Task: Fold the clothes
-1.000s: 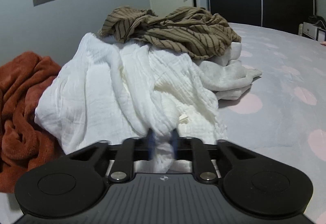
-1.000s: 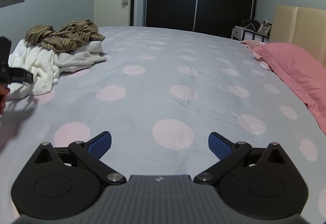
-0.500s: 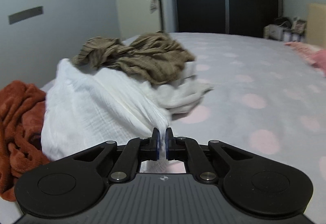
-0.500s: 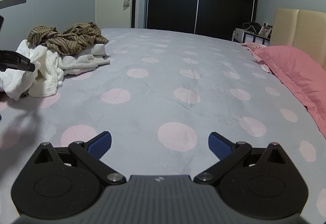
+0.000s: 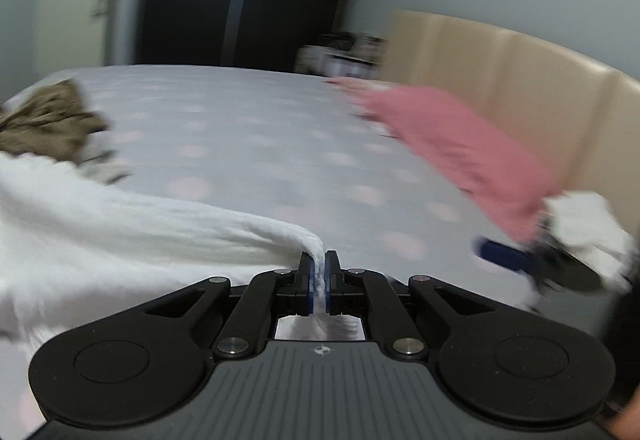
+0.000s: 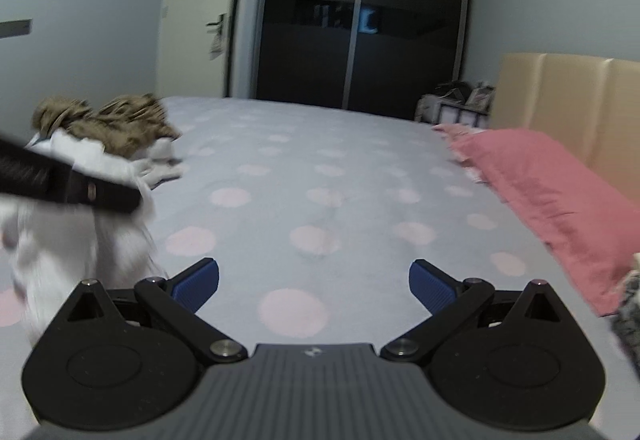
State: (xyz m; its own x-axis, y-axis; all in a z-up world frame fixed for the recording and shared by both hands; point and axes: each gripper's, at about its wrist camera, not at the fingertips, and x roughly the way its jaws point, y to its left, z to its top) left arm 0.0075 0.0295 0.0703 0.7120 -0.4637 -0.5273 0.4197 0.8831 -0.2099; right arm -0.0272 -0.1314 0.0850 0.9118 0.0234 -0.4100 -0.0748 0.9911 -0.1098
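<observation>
My left gripper (image 5: 319, 276) is shut on an edge of the white garment (image 5: 120, 236), which trails off to the left across the bed; the picture is blurred. The same white garment (image 6: 80, 240) hangs at the left of the right wrist view, under the black body of the left gripper. A brown striped garment (image 5: 44, 128) (image 6: 116, 128) lies on a pile of white clothes at the far left of the bed. My right gripper (image 6: 314, 282) stands open over the bedspread with nothing between its fingers; one blue finger (image 5: 504, 258) of it shows at the right of the left wrist view.
The grey bedspread (image 6: 320, 176) with pink dots stretches ahead. A pink pillow (image 6: 560, 192) lies along the beige headboard (image 6: 580, 96) at the right. A dark wardrobe (image 6: 360, 20) and a door stand behind the bed. Something white (image 5: 588, 224) shows by the right gripper.
My left gripper closed on the white garment, rose and swung to the right, dragging the cloth out of the pile. The right gripper lifted a little and stayed open.
</observation>
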